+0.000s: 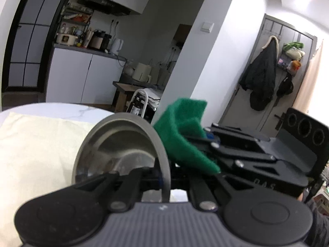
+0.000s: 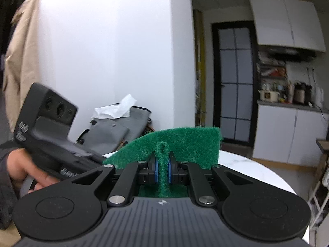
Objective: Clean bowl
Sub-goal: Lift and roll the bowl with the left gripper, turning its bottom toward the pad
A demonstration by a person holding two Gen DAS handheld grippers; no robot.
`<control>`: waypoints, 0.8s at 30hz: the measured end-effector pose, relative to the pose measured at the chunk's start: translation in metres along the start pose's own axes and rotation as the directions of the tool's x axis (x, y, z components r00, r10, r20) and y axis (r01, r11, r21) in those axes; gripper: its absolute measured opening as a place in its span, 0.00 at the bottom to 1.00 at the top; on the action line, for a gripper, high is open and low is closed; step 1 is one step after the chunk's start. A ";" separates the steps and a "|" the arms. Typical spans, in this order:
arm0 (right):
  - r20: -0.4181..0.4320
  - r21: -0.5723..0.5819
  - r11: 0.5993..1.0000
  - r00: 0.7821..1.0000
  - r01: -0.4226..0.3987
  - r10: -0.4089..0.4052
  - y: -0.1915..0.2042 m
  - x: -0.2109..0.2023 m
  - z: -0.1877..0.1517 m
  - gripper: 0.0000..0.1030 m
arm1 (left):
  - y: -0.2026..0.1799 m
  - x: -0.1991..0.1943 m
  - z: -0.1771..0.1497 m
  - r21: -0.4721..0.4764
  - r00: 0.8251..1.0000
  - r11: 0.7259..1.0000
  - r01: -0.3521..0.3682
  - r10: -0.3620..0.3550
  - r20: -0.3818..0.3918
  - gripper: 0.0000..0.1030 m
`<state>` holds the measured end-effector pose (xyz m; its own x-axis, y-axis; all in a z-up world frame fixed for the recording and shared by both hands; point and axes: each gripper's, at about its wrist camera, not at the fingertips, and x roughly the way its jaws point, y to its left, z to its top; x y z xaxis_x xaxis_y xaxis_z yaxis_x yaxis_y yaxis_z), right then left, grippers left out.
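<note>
The left tongs (image 1: 162, 177) are clamping the rim of the steel bowl (image 1: 115, 146), holding it tilted on edge above the desk (image 1: 61, 108), its hollow facing the camera. Just right of the bowl, the right tongs (image 2: 162, 169) are pinching a folded green pad (image 2: 185, 144) between their blue pads, the pad standing up past the fingertips and lying close beside the bowl's rim; contact cannot be told. A cream cloth (image 1: 35, 140) is lying on the white marble desk left of the bowl. Behind, a kitchen counter (image 1: 82, 49) is carrying appliances, and coats (image 1: 261, 78) are hanging on a grey door.
</note>
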<state>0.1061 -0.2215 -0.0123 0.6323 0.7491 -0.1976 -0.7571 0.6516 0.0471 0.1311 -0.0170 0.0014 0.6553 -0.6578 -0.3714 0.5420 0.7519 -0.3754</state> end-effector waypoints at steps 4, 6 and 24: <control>0.023 -0.012 1.000 0.999 -0.024 0.025 0.003 -0.001 0.002 0.11 | 0.004 -0.010 0.000 -0.007 0.998 0.999 0.048 -0.047 0.030 0.06; 0.038 -0.025 0.999 0.999 -0.026 0.027 0.006 -0.002 0.004 0.11 | 0.005 -0.012 0.000 -0.011 0.997 0.998 0.067 -0.067 0.045 0.06; 0.043 0.018 0.997 0.996 0.081 -0.082 -0.009 0.006 0.005 0.11 | 0.010 -0.017 -0.006 -0.025 0.979 0.982 0.186 -0.183 0.086 0.07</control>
<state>0.1178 -0.2221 -0.0090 0.6985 0.6978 -0.1588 -0.7003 0.7122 0.0489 0.1222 0.0014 -0.0010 0.5880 -0.7779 -0.2218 0.6409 0.6153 -0.4589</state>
